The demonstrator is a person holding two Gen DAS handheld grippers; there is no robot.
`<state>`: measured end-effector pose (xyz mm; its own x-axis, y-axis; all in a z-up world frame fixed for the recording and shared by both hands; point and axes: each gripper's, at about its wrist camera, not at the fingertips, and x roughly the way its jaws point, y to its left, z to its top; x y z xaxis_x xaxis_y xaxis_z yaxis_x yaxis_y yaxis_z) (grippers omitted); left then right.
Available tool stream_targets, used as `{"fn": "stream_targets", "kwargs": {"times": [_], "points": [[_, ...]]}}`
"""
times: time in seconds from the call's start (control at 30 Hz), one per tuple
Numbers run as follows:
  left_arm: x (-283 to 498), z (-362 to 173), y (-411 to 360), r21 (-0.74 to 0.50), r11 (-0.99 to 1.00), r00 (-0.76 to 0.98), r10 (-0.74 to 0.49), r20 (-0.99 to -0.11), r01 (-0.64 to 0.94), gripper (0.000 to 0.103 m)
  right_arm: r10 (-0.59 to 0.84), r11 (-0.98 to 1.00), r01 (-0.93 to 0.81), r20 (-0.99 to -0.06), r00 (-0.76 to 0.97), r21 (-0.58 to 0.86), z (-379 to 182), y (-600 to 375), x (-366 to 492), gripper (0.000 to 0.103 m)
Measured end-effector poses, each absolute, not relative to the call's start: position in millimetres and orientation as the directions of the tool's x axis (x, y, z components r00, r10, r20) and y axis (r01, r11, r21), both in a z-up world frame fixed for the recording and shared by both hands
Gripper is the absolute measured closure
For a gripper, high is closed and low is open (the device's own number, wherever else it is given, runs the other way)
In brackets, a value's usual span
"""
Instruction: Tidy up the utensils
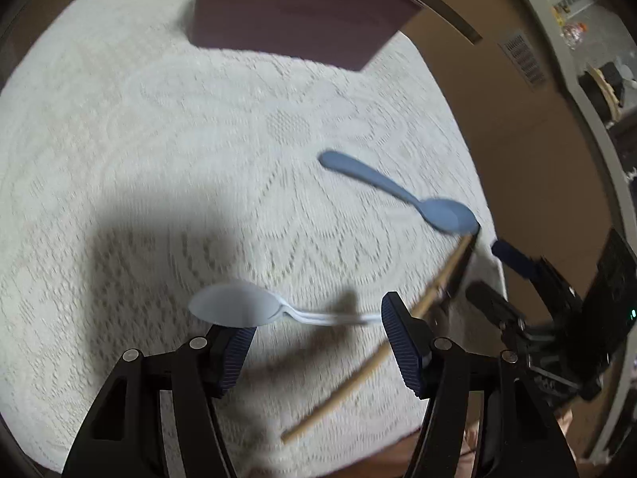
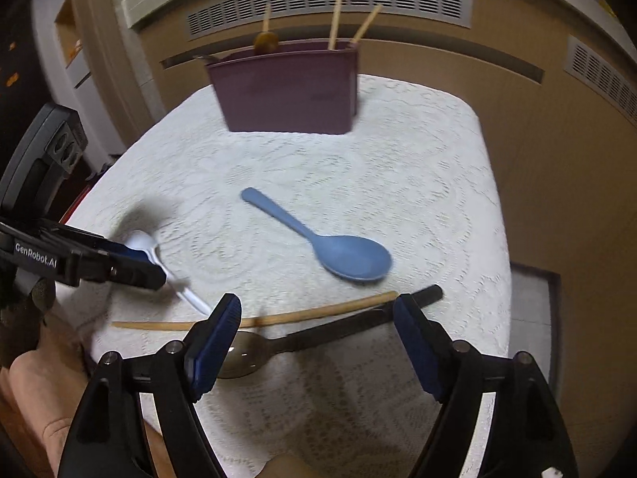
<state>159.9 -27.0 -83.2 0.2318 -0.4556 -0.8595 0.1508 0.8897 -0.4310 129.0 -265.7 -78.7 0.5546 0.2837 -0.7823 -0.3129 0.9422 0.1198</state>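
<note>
A white plastic spoon (image 1: 235, 304) lies across the lace tablecloth just past my left gripper (image 1: 316, 318), whose fingers stand open above it; whether they touch it I cannot tell. In the right wrist view that gripper (image 2: 147, 267) hovers over the same white spoon (image 2: 141, 241). My right gripper (image 2: 316, 302) is open over a wooden chopstick (image 2: 310, 312) and a black-handled spoon (image 2: 338, 326), with nothing pressed between its pads. A blue spoon (image 2: 350, 259) lies mid-table. The purple holder (image 2: 286, 87) at the back holds chopsticks and a wooden spoon.
The white lace cloth (image 1: 159, 139) covers a small table whose right edge (image 2: 501, 239) drops off near the black spoon. A brown wall with vent grilles (image 2: 326, 0) stands behind the holder. A person's sleeve (image 2: 32, 398) shows at the lower left.
</note>
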Motion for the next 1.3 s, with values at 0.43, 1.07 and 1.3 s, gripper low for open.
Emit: {"fn": "stream_targets", "kwargs": {"times": [0.43, 1.07, 1.3], "points": [[173.7, -88.7, -33.9, -0.121, 0.929, 0.392, -0.262, -0.882, 0.35, 0.039, 0.269, 0.945, -0.316, -0.751, 0.603, 0.085, -80.3, -264.1, 126.7, 0.022], [194.3, -88.3, -35.2, -0.09, 0.978, 0.469, -0.17, -0.867, 0.187, 0.057, 0.159, 0.95, -0.303, -0.719, 0.677, -0.075, -79.9, -241.2, 140.1, 0.017], [164.3, -70.2, -31.0, -0.035, 0.967, 0.601, -0.184, -0.778, 0.251, 0.069, 0.243, 0.912, -0.405, -0.715, 0.655, -0.061, -64.2, -234.0, 145.4, 0.016]]}}
